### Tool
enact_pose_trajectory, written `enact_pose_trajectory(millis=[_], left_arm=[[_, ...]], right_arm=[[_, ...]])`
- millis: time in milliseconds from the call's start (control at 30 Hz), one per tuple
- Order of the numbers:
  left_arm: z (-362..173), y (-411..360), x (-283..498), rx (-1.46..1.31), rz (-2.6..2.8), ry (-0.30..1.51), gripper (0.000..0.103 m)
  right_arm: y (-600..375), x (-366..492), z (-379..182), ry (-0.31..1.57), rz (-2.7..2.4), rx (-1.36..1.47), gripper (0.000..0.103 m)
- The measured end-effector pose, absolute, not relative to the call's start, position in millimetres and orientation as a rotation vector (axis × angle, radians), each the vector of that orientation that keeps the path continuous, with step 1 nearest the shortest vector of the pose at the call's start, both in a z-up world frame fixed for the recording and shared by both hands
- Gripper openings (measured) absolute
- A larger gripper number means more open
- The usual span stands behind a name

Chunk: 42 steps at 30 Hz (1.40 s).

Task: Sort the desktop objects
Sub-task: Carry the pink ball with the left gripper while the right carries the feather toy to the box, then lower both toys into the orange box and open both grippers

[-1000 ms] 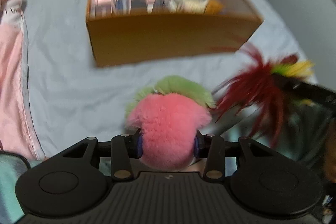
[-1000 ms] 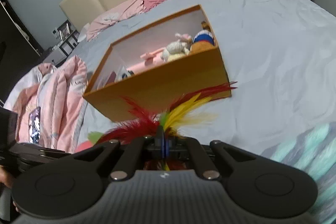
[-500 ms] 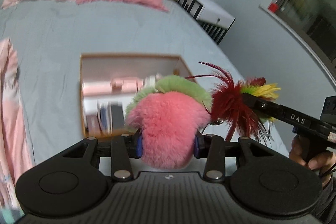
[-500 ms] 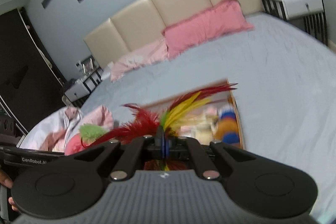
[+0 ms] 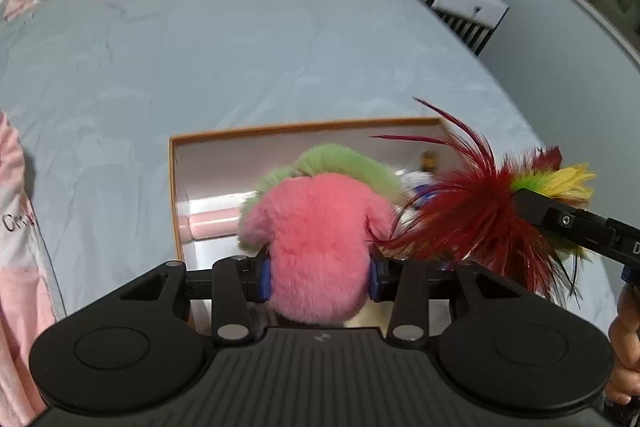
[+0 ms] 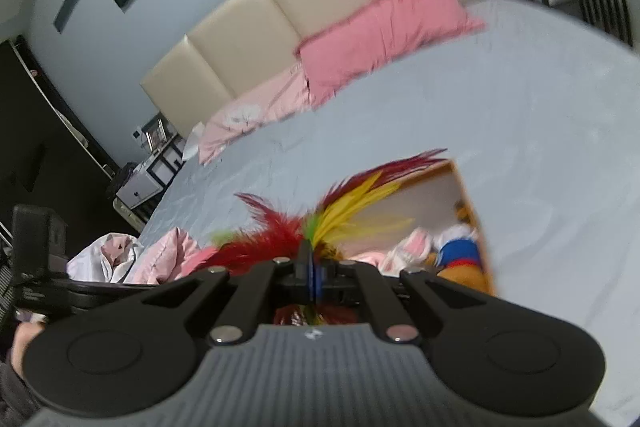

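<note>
Carrying step, by the look of it: both loads aloft above the orange box [image 5: 176,187] on the grey bed [image 5: 200,67]. Left claw [image 5: 318,277] clamped on a pink plush toy [image 5: 320,239] with a green fringe, blue pads pressed into its sides, toy hanging over the box's open interior. Right claw [image 6: 310,277] pinched almost shut on a feather toy [image 6: 348,215], red and yellow plumes fanning forward over the near part of the box; from the left view, same feather toy [image 5: 476,215] just beside the plush, possibly brushing it, though hard to settle through the fur and blur. Inside the box: a pink roll [image 5: 212,223] along the left part, a plush with blue and orange [image 6: 456,255] at the right end, other soft things too blurred to name. Next move, as a judgement: lower each claw into a free stretch of the box, then release one load at a time. Risk of plumes catching on the rim or dragging the plush.
</note>
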State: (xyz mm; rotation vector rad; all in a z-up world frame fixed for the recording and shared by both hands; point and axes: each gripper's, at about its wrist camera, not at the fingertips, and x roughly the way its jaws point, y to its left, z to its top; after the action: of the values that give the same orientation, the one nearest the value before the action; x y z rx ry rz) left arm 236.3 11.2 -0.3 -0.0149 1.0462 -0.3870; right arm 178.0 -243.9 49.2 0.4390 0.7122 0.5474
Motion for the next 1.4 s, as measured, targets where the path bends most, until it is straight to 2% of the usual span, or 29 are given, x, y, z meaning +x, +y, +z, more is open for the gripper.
enact_pose_trajectory(millis=[300, 400, 900, 1033, 1233, 1400], left_arm=[[-50.9, 20.6, 267.6, 0.03, -0.333, 1.135, 0.048], [-58.5, 22.7, 270.1, 0.048, -0.324, 1.136, 0.043], [-35.8, 45.0, 243.3, -0.039, -0.314, 1.038, 0.043], [-27.5, 46.3, 234.9, -0.055, -0.311, 1.021, 0.043], [-8.8, 45.4, 210.7, -0.057, -0.304, 0.942, 0.043], [11.6, 36.4, 183.7, -0.058, -0.303, 0.853, 0.055]], right_arm=[[-201.0, 232.1, -4.0, 0.864, 0.591, 0.459, 0.001], [-193.2, 239.2, -14.4, 0.892, 0.594, 0.458, 0.001], [-175.8, 243.5, -41.8, 0.988, 0.574, 0.37, 0.003], [-170.1, 240.3, -37.7, 0.967, 0.553, 0.312, 0.008], [-173.8, 225.4, -14.8, 0.915, 0.553, 0.287, 0.009], [-179.0, 196.2, 20.0, 0.812, 0.541, 0.236, 0.019]])
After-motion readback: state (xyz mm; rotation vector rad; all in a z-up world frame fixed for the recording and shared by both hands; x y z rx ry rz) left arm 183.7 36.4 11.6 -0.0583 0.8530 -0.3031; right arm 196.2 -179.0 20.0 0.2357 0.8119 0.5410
